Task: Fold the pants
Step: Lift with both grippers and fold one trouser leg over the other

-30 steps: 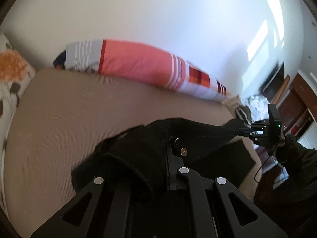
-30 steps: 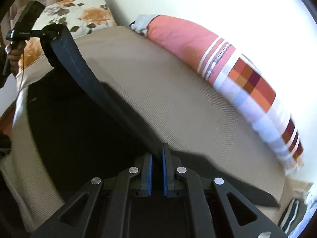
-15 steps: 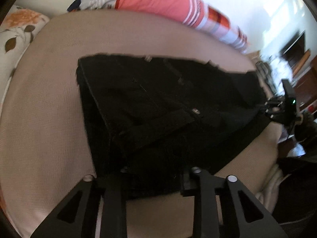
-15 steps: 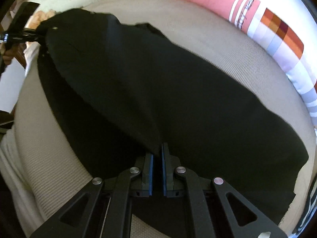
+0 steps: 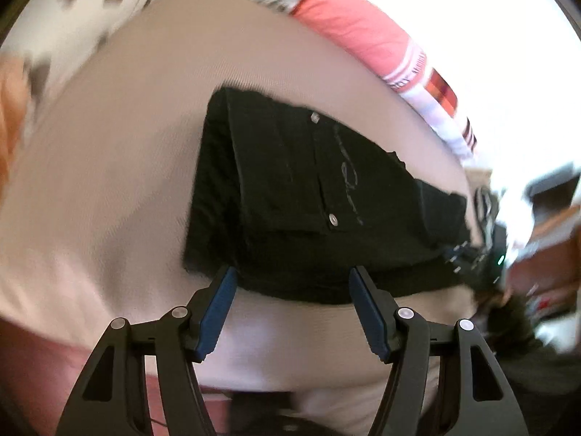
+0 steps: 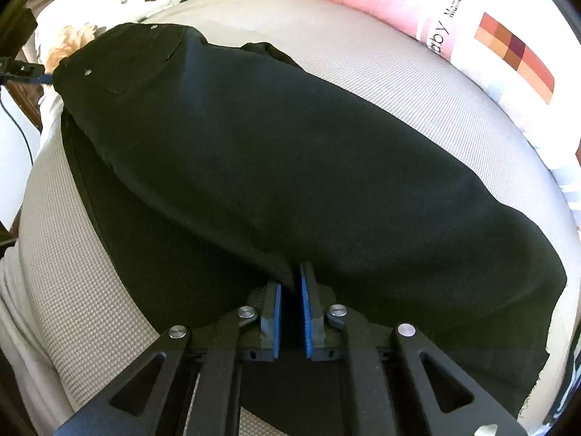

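Since the frame one second earlier, the black pants (image 6: 290, 152) have gone from hanging stretched in the air between both tongs to lying folded lengthwise on the bed (image 6: 417, 83). The left tongs (image 5: 292, 285) have let go: their blue pads now stand wide apart with only mattress between them, just short of the near waistband edge. The right tongs (image 6: 290, 287) show a narrow gap between the pads with a ridge of leg fabric still in it; the grip appears loosened but not fully released.

Judgement: the first lengthwise fold is laid down, and a crosswise fold, hem toward waistband, remains.

Edges and room:
- Waistband end, marked by a metal button (image 5: 333, 220), lies toward the floral pillow (image 6: 120, 3).
- Hem end (image 6: 544, 309) sits near the bed's corner on the right view's right side.
- Lower leg layer protrudes along the near side, close to the mattress edge.
- Striped pink bolster (image 5: 366, 36) bounds the far side, well apart from the pants, leaving a bare mattress strip for repositioning.
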Demonstrator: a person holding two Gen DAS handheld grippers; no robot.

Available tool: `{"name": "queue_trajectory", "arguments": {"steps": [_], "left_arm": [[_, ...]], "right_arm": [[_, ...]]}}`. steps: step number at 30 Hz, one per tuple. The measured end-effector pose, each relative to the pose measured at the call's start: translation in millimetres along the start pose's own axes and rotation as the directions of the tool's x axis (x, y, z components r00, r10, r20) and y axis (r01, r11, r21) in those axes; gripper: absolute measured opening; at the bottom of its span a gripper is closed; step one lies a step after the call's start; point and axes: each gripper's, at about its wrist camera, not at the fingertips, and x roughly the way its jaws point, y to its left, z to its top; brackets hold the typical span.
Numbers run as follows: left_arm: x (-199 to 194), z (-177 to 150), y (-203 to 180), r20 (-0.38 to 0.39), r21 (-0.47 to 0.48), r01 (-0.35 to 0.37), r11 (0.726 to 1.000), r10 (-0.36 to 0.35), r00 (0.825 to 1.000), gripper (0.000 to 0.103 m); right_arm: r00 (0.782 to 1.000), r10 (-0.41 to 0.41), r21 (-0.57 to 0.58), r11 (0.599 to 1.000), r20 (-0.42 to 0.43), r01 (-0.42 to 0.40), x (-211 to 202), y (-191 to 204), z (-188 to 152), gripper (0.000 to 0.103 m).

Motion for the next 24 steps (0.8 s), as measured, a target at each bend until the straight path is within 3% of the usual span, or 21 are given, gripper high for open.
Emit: {"name": "queue_trajectory", "arguments": {"steps": [3,5,6,7,8,10,15,19,24], "left_arm": [[16.5,0.5,6.5,-0.033,-0.139,0.032,0.990,-0.037,0.999,0.065],[24.4,2.8,10.9,-0.013,-0.225,0.042,0.973,-0.046,0.999,0.063],[27.1,5.9,12.8,0.002,-0.262,0.034,0.964,-0.035,0.999,0.054],[27.3,9.5,12.4,0.020,-0.282,0.025,0.959,-0.021,1.000,0.038],[24.9,13.5,10.5,0.042,-0.281,0.024,0.959,-0.013,0.999,0.031],[18.4,22.1,0.7,0.075,-0.242,0.008,0.970,0.010,0.997,0.022],[0.5,41.5,-30.1,0.135,-0.027,-0.056,0.998,0.059,0.989,0.020],[5.6,42.6,-24.3,0.112,0.090,-0.105,0.990,0.095,0.989,0.020],[31.6,23.9,-3.2,0.038,0.172,-0.191,0.966,0.187,0.982,0.021]], "right_arm": [[1.000,-0.001,0.001,1.000,0.010,0.001,-1.0,0.9,-1.0,0.010],[1.000,-0.004,0.004,1.000,0.014,0.004,-1.6,1.5,-1.2,0.010],[1.000,-0.010,0.012,1.000,0.018,0.010,-2.9,2.5,-1.9,0.010],[1.000,-0.017,0.020,1.000,0.019,0.017,-4.2,3.7,-3.0,0.009],[1.000,-0.025,0.026,0.999,0.020,0.024,-6.0,5.1,-4.3,0.009],[0.999,-0.046,0.042,0.998,0.028,0.045,-12.9,6.9,-4.0,0.007],[0.995,-0.079,0.077,0.994,0.069,0.073,-48.1,13.7,-3.5,0.007],[0.995,-0.043,0.097,0.995,0.085,0.035,-65.5,19.4,-7.3,0.007],[1.000,-0.004,0.064,0.998,-0.021,0.005,-32.7,40.8,-23.0,0.007]]}}
